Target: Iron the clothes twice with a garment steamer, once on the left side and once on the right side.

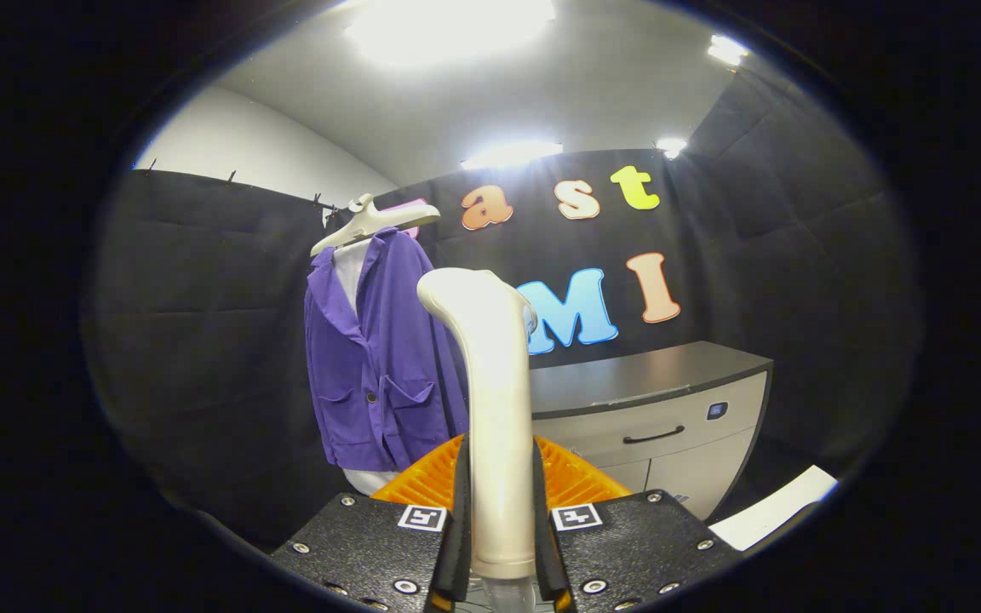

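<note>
A: While the gripper [501,511] points fwd, what's it got?
B: Both fingers pinch the garment steamer [490,409] handle, upright btwn them, head bent toward the purple jacket [380,358].
A: Jacket where?
B: Beyond fingers, on a white hanger [371,223], over a white shirt [351,266]. Grey cabinet [652,409] to its right.

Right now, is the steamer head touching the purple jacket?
No. The steamer, clamped between the gripper's fingers, stands upright in the foreground, and the jacket hangs on its hanger well beyond it.
</note>
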The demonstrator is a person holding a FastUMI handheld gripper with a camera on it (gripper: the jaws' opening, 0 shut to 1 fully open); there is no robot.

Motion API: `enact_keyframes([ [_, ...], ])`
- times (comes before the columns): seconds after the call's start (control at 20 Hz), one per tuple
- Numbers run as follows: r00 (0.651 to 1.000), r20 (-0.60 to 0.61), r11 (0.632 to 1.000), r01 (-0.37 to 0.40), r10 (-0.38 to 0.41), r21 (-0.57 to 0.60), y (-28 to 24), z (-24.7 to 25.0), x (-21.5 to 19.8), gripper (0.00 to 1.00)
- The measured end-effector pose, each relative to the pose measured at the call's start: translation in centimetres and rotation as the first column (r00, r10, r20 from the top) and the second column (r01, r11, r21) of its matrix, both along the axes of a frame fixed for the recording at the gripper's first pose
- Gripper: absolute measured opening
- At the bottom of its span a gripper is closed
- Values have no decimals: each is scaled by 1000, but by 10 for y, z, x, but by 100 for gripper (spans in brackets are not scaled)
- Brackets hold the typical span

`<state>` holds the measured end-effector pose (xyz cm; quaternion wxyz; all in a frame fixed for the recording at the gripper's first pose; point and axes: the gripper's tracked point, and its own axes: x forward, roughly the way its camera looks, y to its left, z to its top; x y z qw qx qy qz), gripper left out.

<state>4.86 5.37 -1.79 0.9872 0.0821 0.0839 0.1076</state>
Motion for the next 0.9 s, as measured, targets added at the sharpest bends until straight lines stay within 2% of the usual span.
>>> enact_keyframes([
  [0.4, 997, -52, 999, 50, -50, -16, -36, -20, -19, 30],
  [0.9, 996, -80, 999, 43, -42, 0, -42, -27, -25, 31],
])
